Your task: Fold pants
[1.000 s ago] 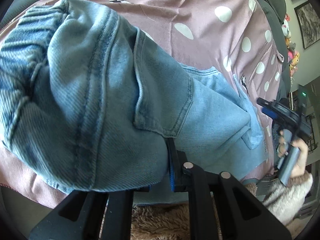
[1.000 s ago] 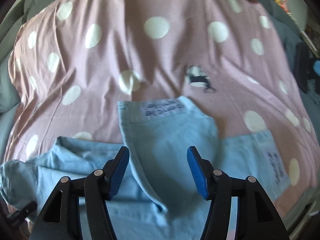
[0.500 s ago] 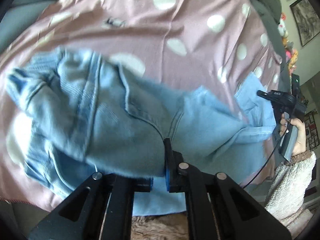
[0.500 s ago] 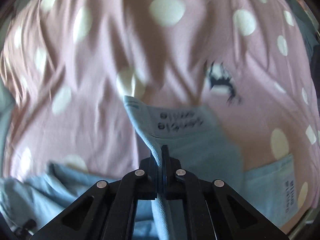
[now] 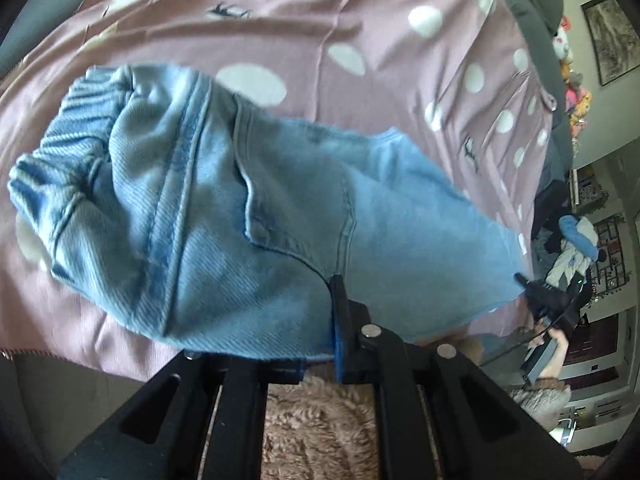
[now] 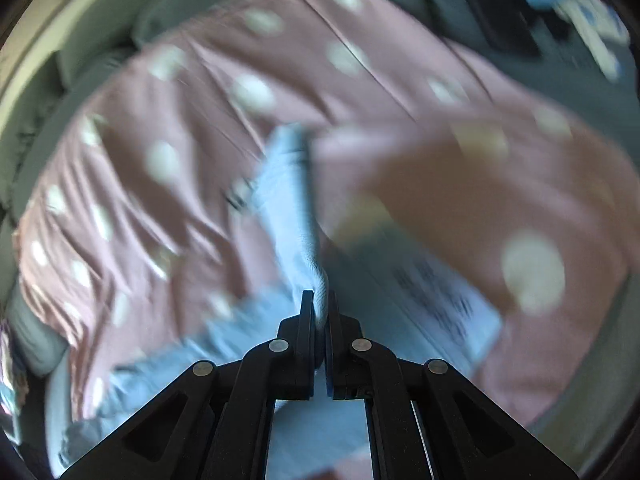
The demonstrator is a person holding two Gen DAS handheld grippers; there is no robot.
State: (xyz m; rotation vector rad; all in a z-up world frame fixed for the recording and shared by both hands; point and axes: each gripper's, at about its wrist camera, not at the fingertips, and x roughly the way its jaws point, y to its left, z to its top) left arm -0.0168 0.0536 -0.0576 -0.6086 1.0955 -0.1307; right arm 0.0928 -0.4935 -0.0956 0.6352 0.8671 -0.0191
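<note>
1. Pink polka-dot sheet (image 5: 380,20) covers the bed.
2. Light-blue denim pants (image 5: 240,208) lie across it, waistband end bunched at left of left-wrist view, raised by both grippers.
3. Left gripper (image 5: 320,344): jaws pinching pants near a seam.
4. Right gripper (image 6: 318,312): jaws clamped on a pants fold; view blurred.

Two close downward wrist views, shared pants (image 5: 248,216)

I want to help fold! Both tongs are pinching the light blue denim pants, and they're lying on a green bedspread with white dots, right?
Almost. The bedspread is dusty pink with white dots, not green, as the left wrist view shows. The rest holds: the left tongs and right tongs each pinch the light blue denim pants.
</note>
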